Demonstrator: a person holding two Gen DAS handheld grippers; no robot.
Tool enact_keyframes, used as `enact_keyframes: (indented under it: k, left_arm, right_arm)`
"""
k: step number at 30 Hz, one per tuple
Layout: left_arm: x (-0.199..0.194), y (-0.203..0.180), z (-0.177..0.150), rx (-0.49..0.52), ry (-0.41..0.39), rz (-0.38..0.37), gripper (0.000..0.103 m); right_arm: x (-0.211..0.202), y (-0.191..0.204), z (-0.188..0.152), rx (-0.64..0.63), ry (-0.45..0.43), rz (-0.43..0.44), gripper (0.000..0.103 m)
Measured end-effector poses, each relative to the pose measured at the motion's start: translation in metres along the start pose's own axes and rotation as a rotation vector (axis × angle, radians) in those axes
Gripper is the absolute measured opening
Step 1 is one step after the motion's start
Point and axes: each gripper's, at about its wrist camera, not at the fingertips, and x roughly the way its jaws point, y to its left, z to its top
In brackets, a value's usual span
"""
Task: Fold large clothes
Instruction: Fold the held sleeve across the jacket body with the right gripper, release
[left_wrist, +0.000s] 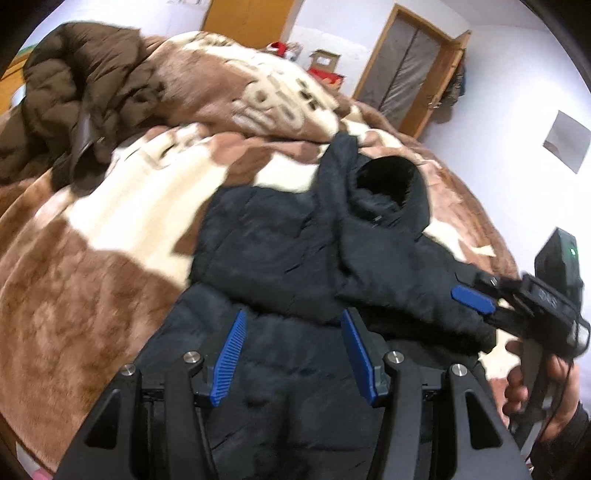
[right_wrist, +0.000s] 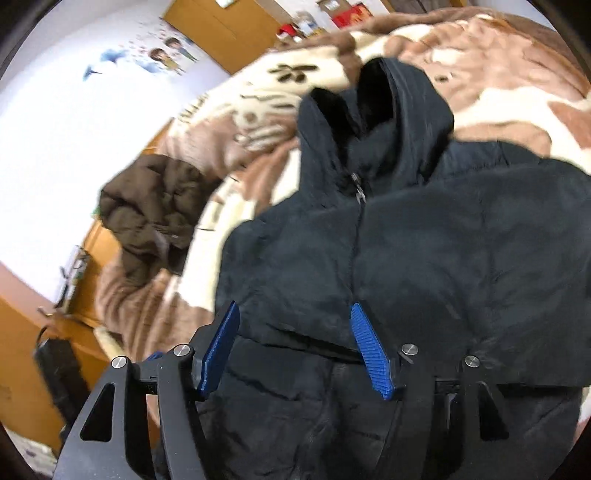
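- Nearest in, the left gripper (left_wrist: 291, 356) hangs over the lower body of the black jacket (left_wrist: 280, 258), blue pads spread wide with only dark fabric showing between them; nothing is pinched.
- The right gripper (right_wrist: 295, 349) is just as wide open in its own view, straddling the jacket's zip line (right_wrist: 357, 236) low on the front. The pictures do not settle whether its fingertips (right_wrist: 371, 350) touch the cloth.
- In the left wrist view the right gripper (left_wrist: 474, 295) comes in from the right edge, held in the person's right hand (left_wrist: 532, 384), its blue tip at the folded-in sleeve side of the jacket.
- The jacket lies on the brown-and-cream blanket (left_wrist: 92, 280), long axis running straight away from both sets of jaws: hem nearest, chest in the middle, hood (left_wrist: 388, 184) at the far end, gaping open.
- A fold edge crosses the body just ahead of both grippers, so the sides look already turned in.
- The judgement: with hem close and hood far, the likely call is a lengthwise fold, near end carried up toward the hood. Both grippers sit about equally close to the hem, left toward the left half, right toward the zip.
- Farther off, a brown puffer coat (left_wrist: 74, 96) lies heaped on the blanket, well apart from the black one.
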Motion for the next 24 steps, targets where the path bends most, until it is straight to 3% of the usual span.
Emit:
enact_keyframes:
  k: [3, 8, 10, 12, 14, 19, 24]
  left_arm:
    - [0.009, -0.03, 0.014, 0.053, -0.015, -0.039, 0.056]
    - [0.052, -0.084, 0.027, 0.172, 0.011, -0.1, 0.056]
    - [0.076, -0.101, 0.03, 0.204, 0.029, -0.117, 0.056]
    - [0.101, -0.11, 0.033, 0.226, 0.045, -0.088, 0.056]
    - [0.123, -0.109, 0.032, 0.217, 0.079, -0.052, 0.056]
    - [0.155, -0.085, 0.022, 0.18, 0.149, 0.009, 0.056]
    - [0.152, -0.079, 0.022, 0.184, 0.165, 0.023, 0.056]
  right_arm:
    - [-0.042, -0.008, 0.003, -0.033, -0.106, -0.04, 0.063]
    - [-0.092, -0.084, 0.006, 0.08, -0.195, -0.312, 0.063]
    - [-0.096, -0.112, 0.007, 0.134, -0.207, -0.382, 0.056]
    - [-0.085, -0.126, 0.009, 0.143, -0.183, -0.414, 0.045]
    - [-0.058, -0.128, 0.013, 0.118, -0.137, -0.433, 0.042]
    - [-0.004, -0.134, 0.017, 0.015, -0.04, -0.494, 0.041]
    - [-0.011, -0.135, 0.025, 0.012, -0.025, -0.5, 0.041]
